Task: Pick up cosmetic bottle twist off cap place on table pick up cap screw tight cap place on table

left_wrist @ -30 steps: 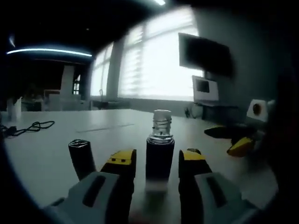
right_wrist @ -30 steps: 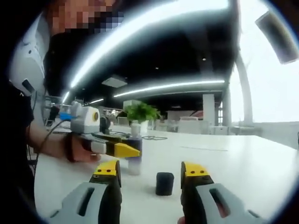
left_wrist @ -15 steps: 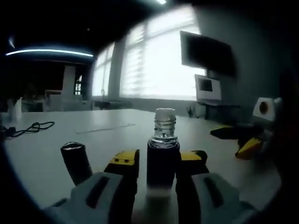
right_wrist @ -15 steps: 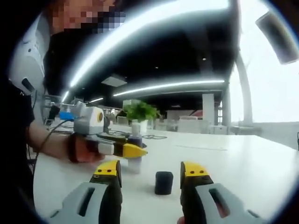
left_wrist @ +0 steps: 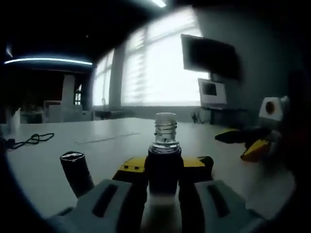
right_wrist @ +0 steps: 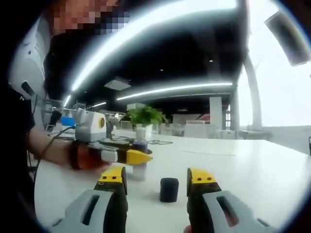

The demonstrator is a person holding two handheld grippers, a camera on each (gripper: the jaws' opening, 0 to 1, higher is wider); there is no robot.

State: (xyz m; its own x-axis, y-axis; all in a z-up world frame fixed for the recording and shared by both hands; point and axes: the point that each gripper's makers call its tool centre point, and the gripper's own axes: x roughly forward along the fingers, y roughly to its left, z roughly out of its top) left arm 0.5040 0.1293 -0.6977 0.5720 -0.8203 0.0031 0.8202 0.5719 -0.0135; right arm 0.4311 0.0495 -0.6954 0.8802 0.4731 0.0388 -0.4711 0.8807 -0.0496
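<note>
A cosmetic bottle (left_wrist: 165, 130) with a dark body and a bare, clear threaded neck stands upright on the white table (left_wrist: 43, 165). My left gripper (left_wrist: 165, 165) is shut on its body, both yellow-tipped jaws pressing its sides. The black cap (left_wrist: 75, 170) stands on the table to the left of the bottle. In the right gripper view the cap (right_wrist: 169, 189) sits just ahead of my right gripper (right_wrist: 156, 177), which is open with nothing held. Further left there, the left gripper (right_wrist: 133, 156) holds the bottle (right_wrist: 139, 171), with a person's hand behind it.
The right gripper (left_wrist: 248, 145) reaches in from the right of the left gripper view. A black cable (left_wrist: 29, 141) lies on the far left of the table. A potted plant (right_wrist: 146, 119) stands behind the bottle. Windows and a dark screen (left_wrist: 209, 56) line the wall.
My left gripper's jaws have closed from open onto the bottle's body. The right gripper has stayed open near the cap, and the cap has not moved.
</note>
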